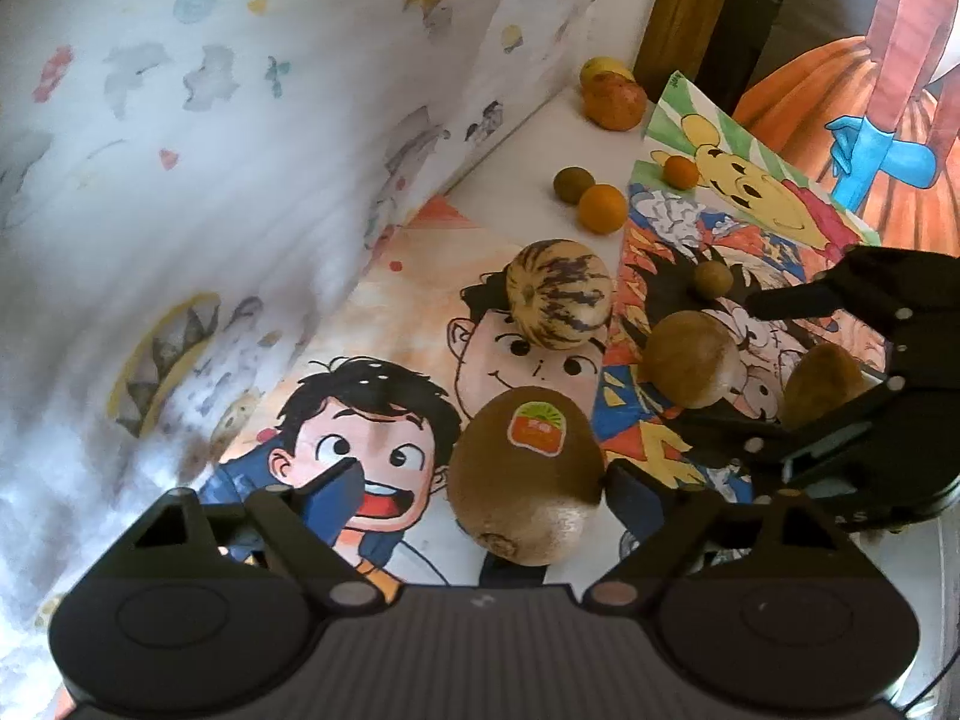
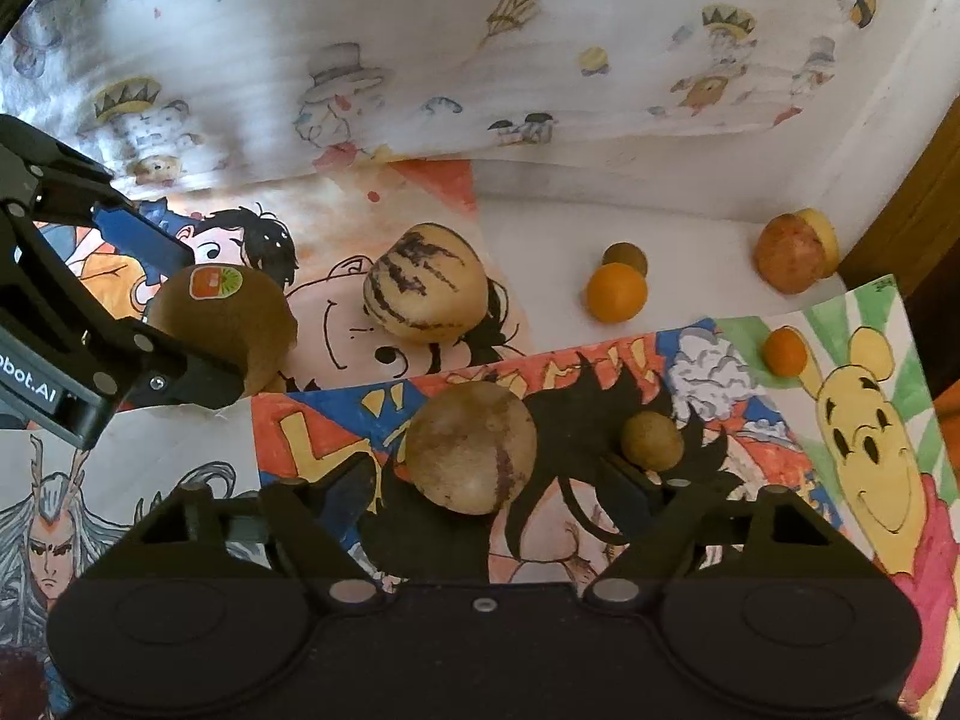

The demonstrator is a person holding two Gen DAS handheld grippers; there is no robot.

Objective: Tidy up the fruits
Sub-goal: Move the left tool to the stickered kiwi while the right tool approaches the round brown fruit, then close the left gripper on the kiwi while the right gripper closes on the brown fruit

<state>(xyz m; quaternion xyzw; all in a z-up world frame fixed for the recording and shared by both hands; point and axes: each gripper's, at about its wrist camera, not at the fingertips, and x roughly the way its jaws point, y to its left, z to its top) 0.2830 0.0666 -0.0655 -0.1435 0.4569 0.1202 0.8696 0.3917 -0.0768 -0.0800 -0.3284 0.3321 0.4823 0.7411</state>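
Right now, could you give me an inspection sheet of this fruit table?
Surface: white tabletop under colourful cartoon drawings.
Job's things: brown kiwi with orange sticker, striped pale melon, tan round fruit, round orange fruit.
Clutter: nothing seen.
Grippers: left gripper, jaws open around the kiwi; right gripper, jaws open around the tan fruit.
Cables: nothing seen.
Surroundings: cartoon-printed white cloth, brown wooden post.

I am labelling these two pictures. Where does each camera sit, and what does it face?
Left wrist: on the left claw, looking down at a stickered kiwi between its open fingers; right claw at right.
Right wrist: on the right claw, open around a brown fruit; left claw at left.
Shared: kiwi, striped melon, orange.
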